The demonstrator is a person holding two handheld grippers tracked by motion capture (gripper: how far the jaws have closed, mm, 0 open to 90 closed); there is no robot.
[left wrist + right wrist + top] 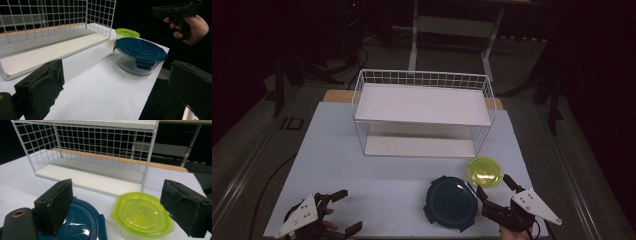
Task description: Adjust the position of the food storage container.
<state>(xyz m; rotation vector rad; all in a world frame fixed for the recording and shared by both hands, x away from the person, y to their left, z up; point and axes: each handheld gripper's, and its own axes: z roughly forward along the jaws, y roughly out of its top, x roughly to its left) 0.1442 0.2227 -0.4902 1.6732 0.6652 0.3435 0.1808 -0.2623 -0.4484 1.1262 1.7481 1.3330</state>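
A round glass container with a dark blue clip lid (451, 202) stands near the table's front edge, right of centre. Just behind it to the right sits a smaller tub with a yellow-green lid (485, 171). My right gripper (492, 183) is open at the front right, jaws pointing at the two containers; in its own view the green-lidded tub (141, 213) lies between the open jaws and the blue lid (80, 222) is under the left jaw. My left gripper (352, 209) is open at the front left, holding nothing, and looks across at the blue-lidded container (140, 53).
A white wire rack (422, 79) with an upper and a lower shelf stands in the middle of the white table (337, 160). Bare tabletop lies between my left gripper and the containers. A hand holds the other gripper (180, 11) in the left gripper view. The surroundings are dark.
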